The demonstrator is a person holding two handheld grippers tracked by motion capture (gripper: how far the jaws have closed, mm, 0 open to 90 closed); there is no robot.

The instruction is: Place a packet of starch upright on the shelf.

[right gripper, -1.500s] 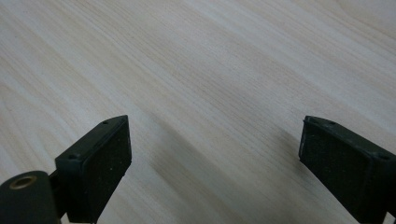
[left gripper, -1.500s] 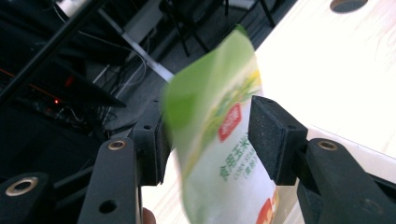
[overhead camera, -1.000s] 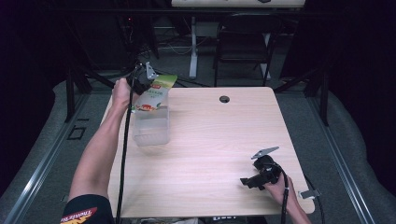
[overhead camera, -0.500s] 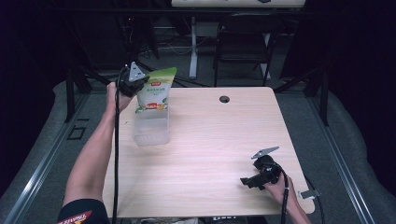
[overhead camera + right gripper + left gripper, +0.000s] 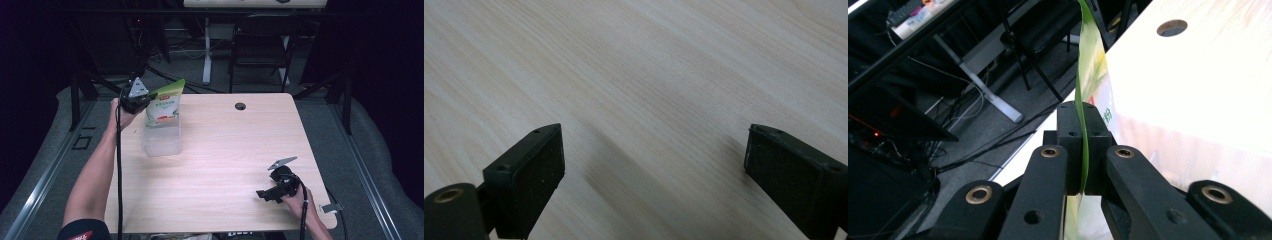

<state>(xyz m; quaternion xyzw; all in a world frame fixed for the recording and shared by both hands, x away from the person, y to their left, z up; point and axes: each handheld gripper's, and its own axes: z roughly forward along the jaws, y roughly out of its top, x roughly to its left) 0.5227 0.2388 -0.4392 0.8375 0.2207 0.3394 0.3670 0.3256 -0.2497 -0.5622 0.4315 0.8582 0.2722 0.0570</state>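
A: Where is the green pouch [image 5: 164, 102] sitting?
B: It's standing upright in the clear container [image 5: 161, 140] at the table's [image 5: 225, 165] far left, its top edge clamped in the left gripper [image 5: 1083, 150].
A: And the right gripper [image 5: 276, 187]?
B: Resting well apart, jaws spread, empty. The left is handling it.

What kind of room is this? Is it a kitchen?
Probably not a kitchen. It looks more like a lab or workshop for recording hand tasks: a plain wooden table in a dark room, cables trailing over the floor behind it, a folding chair, and a person working with the left gripper and right gripper.
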